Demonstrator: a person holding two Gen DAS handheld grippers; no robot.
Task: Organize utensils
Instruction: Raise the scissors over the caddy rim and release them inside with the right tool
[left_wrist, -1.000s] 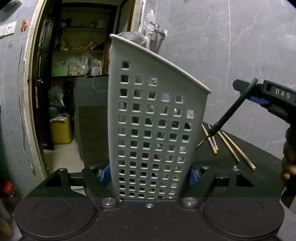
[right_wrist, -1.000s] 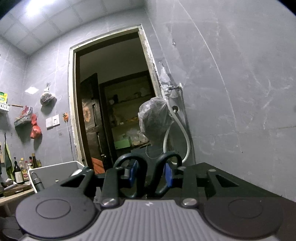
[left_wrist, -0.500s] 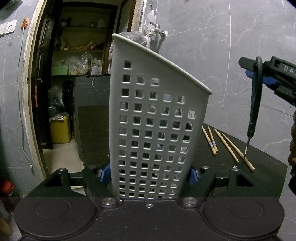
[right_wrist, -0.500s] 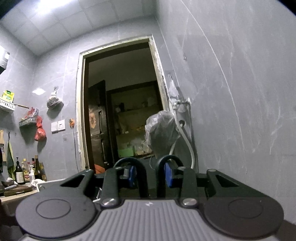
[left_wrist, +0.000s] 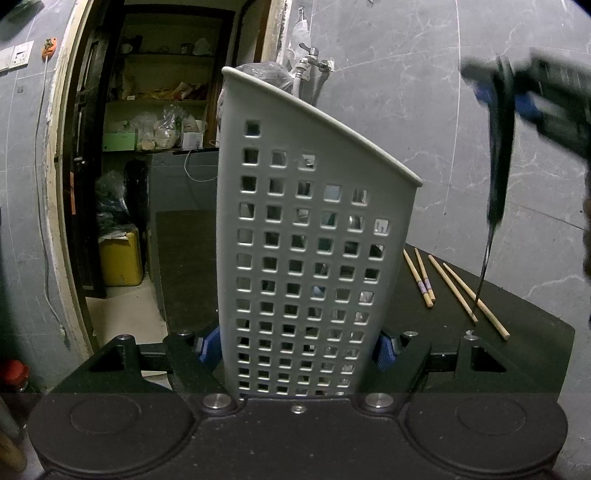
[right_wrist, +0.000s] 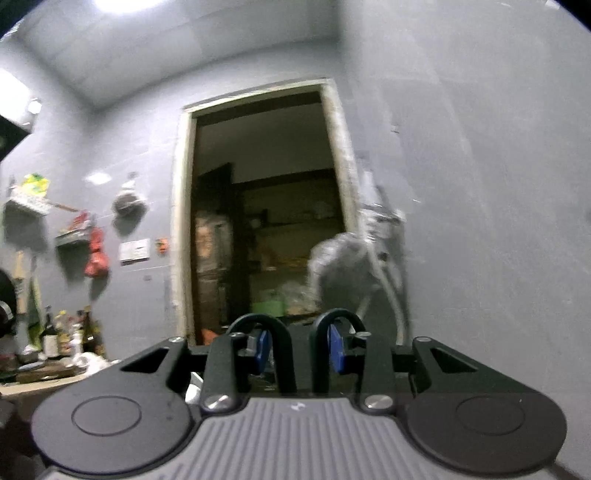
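My left gripper (left_wrist: 298, 347) is shut on a tall grey perforated utensil holder (left_wrist: 310, 236), which stands upright on the black table (left_wrist: 524, 350). My right gripper (right_wrist: 298, 349) is shut on the two black handle loops of a pair of scissors (right_wrist: 275, 349). In the left wrist view the scissors (left_wrist: 498, 177) hang blade-down from the right gripper, high at the right, to the right of the holder and above the table. Several wooden chopsticks (left_wrist: 454, 288) lie on the table behind the holder.
A grey tiled wall with a tap (left_wrist: 310, 66) rises behind the table. An open doorway (left_wrist: 147, 147) to a storeroom is at the left. In the right wrist view, shelves with bottles (right_wrist: 62, 332) are at far left.
The right gripper has lifted and turned the scissors from slanted to hanging point-down, and has risen. The left gripper and holder have stayed still.
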